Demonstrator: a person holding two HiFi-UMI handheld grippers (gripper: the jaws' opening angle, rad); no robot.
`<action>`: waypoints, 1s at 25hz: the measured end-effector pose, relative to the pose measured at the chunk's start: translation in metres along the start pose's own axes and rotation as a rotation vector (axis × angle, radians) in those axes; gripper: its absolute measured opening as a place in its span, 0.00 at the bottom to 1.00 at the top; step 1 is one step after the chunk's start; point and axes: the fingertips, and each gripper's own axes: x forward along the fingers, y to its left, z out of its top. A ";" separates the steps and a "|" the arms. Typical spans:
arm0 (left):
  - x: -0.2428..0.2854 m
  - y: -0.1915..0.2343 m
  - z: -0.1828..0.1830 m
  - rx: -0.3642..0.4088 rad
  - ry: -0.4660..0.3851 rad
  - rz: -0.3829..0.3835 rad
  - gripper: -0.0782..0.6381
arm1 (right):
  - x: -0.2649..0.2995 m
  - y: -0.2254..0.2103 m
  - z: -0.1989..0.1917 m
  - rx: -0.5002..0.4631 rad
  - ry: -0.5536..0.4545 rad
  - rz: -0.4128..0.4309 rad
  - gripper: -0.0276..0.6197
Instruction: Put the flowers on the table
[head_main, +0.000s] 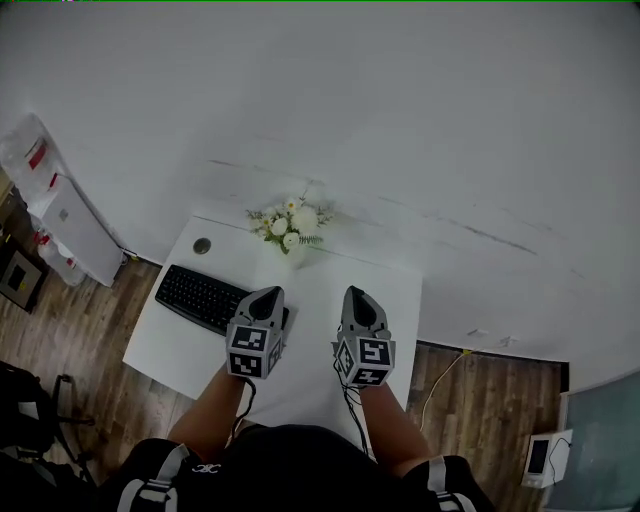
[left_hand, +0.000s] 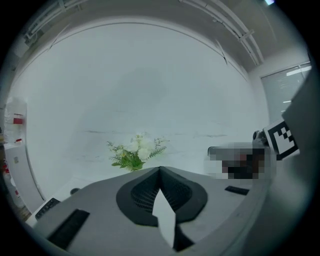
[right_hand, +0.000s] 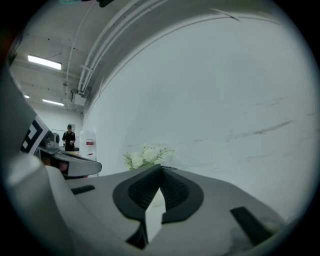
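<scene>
A small bunch of white flowers with green leaves (head_main: 290, 225) stands at the far edge of the white table (head_main: 400, 290), close to the wall. It also shows ahead of the jaws in the left gripper view, flowers (left_hand: 134, 152), and in the right gripper view, flowers (right_hand: 147, 155). My left gripper (head_main: 265, 300) and right gripper (head_main: 358, 297) hover side by side over the near half of the table, well short of the flowers. Both pairs of jaws meet at their tips with nothing between them, the left gripper (left_hand: 160, 168) and the right gripper (right_hand: 161, 166).
A black keyboard (head_main: 205, 297) lies on the table's left part, partly under my left gripper. A small round dark disc (head_main: 202, 245) sits behind it. A white cabinet (head_main: 75, 230) stands on the left of the wooden floor. A cable (head_main: 440, 385) and a small device (head_main: 540, 455) lie at right.
</scene>
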 end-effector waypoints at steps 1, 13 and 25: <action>0.001 -0.005 0.000 0.003 0.001 -0.015 0.13 | -0.004 -0.007 -0.001 0.010 0.007 -0.020 0.05; 0.001 -0.024 0.008 0.013 -0.032 -0.108 0.13 | -0.026 -0.026 0.008 0.024 -0.012 -0.107 0.05; 0.003 -0.021 0.005 0.015 -0.031 -0.122 0.13 | -0.022 -0.019 0.003 0.018 -0.001 -0.105 0.05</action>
